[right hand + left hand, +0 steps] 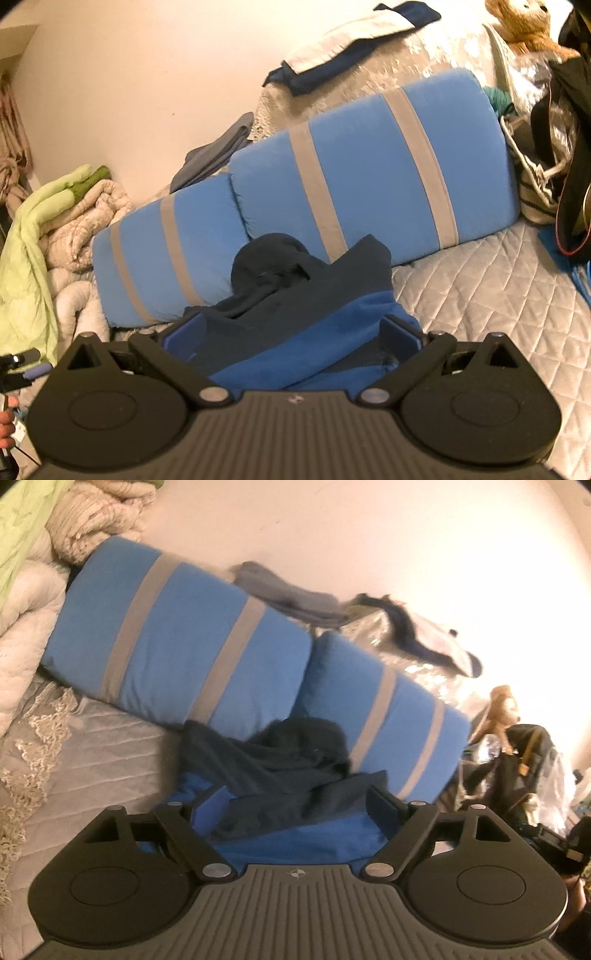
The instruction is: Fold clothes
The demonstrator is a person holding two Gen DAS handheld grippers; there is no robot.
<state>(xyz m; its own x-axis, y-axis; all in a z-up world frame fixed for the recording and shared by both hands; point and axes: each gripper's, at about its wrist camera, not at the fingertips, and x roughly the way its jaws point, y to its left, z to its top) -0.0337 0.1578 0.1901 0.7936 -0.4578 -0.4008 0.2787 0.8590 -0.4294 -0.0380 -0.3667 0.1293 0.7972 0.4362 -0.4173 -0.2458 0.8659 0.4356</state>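
I can read no words, brands or numbers anywhere in either view. The only sign is a small white cross-in-circle mark (296, 873) printed on the ribbed grey body of my left hand-held gripper (291, 805); my right hand-held gripper (293, 334) carries a similar mark (294, 398), too blurred to make out.

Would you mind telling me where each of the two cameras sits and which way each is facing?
Left wrist view: sits on the left gripper, looking along its spread fingers over the navy and blue garment towards the striped blue pillows and the wall; no hand shows.
Right wrist view: sits on the right gripper, facing the same garment and pillows, with the quilted bed cover to the right; fingertips of a hand show at the left edge.
Shared: garment, pillows, teddy bear, wall.
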